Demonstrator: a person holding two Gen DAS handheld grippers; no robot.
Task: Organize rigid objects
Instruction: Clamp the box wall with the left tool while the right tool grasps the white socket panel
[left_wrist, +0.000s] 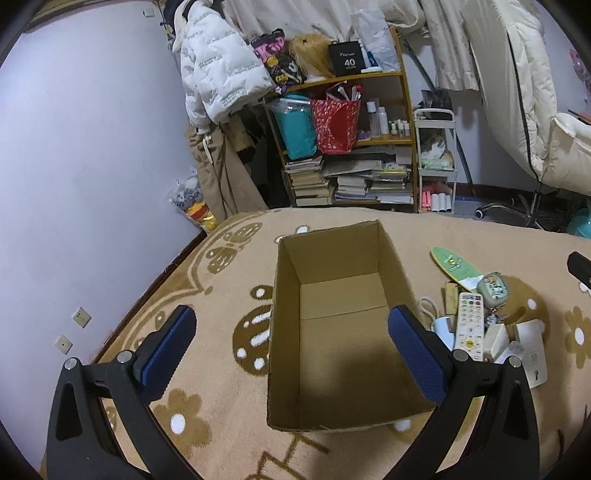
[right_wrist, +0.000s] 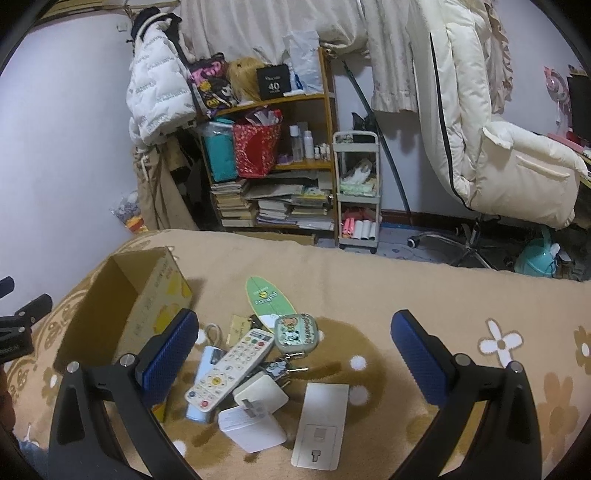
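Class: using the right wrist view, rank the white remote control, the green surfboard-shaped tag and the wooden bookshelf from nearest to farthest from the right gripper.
Measured from the right gripper:
1. White remote control: just left of the open jaws, lying on the blanket.
2. Green surfboard-shaped tag: further ahead, slightly left, beyond the remote.
3. Wooden bookshelf: far back against the wall, off the blanket.
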